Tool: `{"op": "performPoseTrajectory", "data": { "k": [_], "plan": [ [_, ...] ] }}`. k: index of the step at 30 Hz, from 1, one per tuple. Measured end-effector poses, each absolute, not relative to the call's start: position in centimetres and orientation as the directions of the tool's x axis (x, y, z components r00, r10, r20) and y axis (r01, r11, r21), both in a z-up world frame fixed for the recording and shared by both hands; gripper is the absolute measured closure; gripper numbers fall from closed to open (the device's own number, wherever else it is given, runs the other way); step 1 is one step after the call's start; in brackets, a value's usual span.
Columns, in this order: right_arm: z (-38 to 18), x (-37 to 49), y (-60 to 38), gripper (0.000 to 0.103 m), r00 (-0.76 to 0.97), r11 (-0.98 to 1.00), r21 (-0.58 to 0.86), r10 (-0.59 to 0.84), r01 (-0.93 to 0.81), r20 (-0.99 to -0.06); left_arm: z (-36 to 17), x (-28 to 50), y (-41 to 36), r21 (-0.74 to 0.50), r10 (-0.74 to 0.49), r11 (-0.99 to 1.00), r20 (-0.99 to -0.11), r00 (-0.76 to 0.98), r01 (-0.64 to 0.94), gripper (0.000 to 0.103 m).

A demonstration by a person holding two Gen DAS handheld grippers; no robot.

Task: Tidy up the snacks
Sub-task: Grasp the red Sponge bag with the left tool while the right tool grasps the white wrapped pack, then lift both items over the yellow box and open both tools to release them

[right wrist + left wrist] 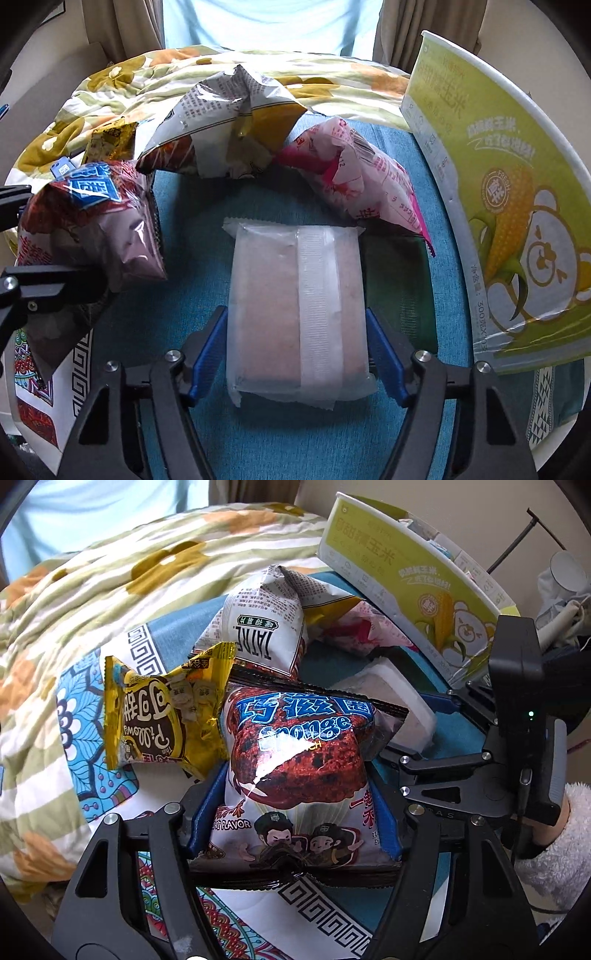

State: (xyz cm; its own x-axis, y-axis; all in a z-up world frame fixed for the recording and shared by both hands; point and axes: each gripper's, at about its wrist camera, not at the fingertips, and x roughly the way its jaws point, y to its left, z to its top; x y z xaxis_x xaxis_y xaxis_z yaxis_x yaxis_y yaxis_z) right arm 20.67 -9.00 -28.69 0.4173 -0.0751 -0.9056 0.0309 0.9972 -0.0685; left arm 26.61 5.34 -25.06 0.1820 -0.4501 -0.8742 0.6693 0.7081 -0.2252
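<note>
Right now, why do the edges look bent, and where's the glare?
Left wrist view: fisheye bending curves the corn box; white glare streaks the Sponge snack bag; the window blows out pale. Right wrist view: same bending, dark corners; soft sheen on the frosted wrapped packet.

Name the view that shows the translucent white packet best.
Right wrist view: the translucent white packet lies whole and centred between the right gripper's blue pads. The left wrist view shows only its far end, behind the Sponge bag.
</note>
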Motion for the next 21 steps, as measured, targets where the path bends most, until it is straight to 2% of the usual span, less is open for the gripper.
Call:
{"op": "performPoseTrajectory", "data": {
  "k": [7,21],
  "plan": [
    [-28.6,20.2,-9.0,0.044,0.43,0.996,-0.074,-0.085,0.044,-0.899,-23.8,25.4,5.8,-0.187,-0.48,0.681,-0.844,0.239,0.708,0.037],
    [-27.9,18.9,-9.7,0.045,0.422,0.994,-0.021,-0.064,0.107,-0.904,-22.0,23.1,5.5,-0.065,-0.467,0.663,-0.814,0.345,0.746,0.036]
  ]
}}
